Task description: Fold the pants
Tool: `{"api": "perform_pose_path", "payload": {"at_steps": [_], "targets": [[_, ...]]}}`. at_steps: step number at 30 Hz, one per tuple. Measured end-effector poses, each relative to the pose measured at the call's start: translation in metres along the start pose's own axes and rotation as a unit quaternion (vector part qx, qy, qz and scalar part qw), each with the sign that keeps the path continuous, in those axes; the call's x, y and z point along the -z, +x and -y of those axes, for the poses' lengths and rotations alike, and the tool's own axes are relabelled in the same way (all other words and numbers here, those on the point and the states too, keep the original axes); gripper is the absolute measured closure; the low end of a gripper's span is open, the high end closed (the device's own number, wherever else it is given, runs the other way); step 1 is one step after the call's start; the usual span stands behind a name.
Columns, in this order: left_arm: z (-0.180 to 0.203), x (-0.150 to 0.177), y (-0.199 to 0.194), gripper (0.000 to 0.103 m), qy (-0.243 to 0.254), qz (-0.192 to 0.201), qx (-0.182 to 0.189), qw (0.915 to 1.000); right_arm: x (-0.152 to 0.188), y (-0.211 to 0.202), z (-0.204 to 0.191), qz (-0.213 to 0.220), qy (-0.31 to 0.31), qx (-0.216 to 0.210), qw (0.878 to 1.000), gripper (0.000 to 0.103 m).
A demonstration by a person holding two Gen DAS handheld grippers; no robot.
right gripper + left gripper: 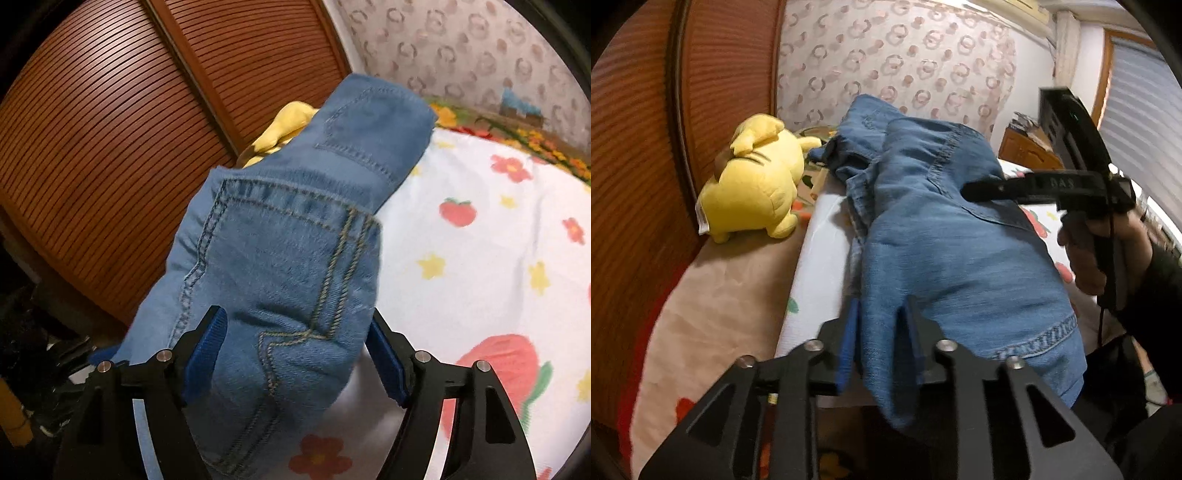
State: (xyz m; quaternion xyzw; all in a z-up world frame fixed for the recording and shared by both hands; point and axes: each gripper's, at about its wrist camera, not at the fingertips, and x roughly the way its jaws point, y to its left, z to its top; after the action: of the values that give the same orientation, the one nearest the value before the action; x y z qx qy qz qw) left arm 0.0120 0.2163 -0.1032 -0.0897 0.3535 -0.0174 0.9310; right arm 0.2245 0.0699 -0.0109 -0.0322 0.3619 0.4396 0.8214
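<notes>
Blue denim pants (942,236) lie bunched and partly folded on the bed. My left gripper (882,314) is shut on a fold of the pants near their lower hem end. The right gripper shows in the left wrist view (971,192) as a black finger resting on the denim from the right, held by a hand. In the right wrist view the pants (280,258) fill the centre, with the pocket stitching visible. My right gripper (295,332) is wide open, its blue pads on either side of the denim without pinching it.
A yellow plush toy (757,177) lies on the bed left of the pants, against a brown slatted wooden panel (639,155). The white sheet with strawberry and flower prints (480,240) spreads to the right. A patterned wall (905,55) stands behind.
</notes>
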Motion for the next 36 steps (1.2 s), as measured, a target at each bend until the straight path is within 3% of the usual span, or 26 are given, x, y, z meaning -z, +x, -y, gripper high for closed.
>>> {"api": "perform_pose_path", "payload": {"at_steps": [2, 4, 6, 11, 13, 16, 18, 26, 31, 36], "targets": [[-0.009, 0.001, 0.002, 0.06, -0.022, -0.004, 0.006, 0.9997, -0.001, 0.004, 0.002, -0.005, -0.001, -0.005, 1.0, 0.026], [-0.013, 0.002, 0.003, 0.06, -0.036, -0.007, 0.021, 0.9991, -0.001, 0.01, 0.007, -0.013, 0.006, -0.019, 1.0, 0.027], [-0.013, 0.003, 0.004, 0.06, -0.043, -0.007, 0.027, 0.9987, -0.002, 0.015, 0.015, -0.018, 0.011, -0.035, 0.999, 0.033], [-0.017, 0.005, 0.007, 0.06, -0.059, -0.004, 0.044, 0.9973, -0.008, 0.014, 0.022, -0.008, -0.002, -0.057, 0.998, 0.069], [-0.017, 0.005, 0.007, 0.06, -0.059, -0.003, 0.045, 0.9972, -0.01, 0.007, 0.019, 0.003, -0.017, -0.054, 0.998, 0.073], [-0.016, 0.005, 0.004, 0.064, -0.053, -0.001, 0.043, 0.9977, -0.01, -0.009, 0.01, 0.023, -0.035, -0.05, 0.998, 0.075], [-0.013, 0.005, 0.001, 0.073, -0.048, 0.001, 0.048, 0.9977, -0.01, -0.023, 0.004, 0.036, -0.041, -0.059, 0.997, 0.076], [-0.01, -0.012, -0.026, 0.077, -0.044, 0.044, 0.039, 0.9973, -0.028, -0.071, -0.04, 0.082, -0.109, -0.092, 0.986, 0.077], [-0.016, -0.04, -0.04, 0.077, -0.054, 0.085, 0.037, 0.9942, -0.051, -0.089, -0.053, 0.102, -0.146, -0.103, 0.979, 0.078], [-0.023, -0.09, -0.037, 0.077, -0.051, 0.122, 0.023, 0.991, -0.084, -0.098, -0.044, 0.125, -0.158, -0.106, 0.974, 0.078]]}}
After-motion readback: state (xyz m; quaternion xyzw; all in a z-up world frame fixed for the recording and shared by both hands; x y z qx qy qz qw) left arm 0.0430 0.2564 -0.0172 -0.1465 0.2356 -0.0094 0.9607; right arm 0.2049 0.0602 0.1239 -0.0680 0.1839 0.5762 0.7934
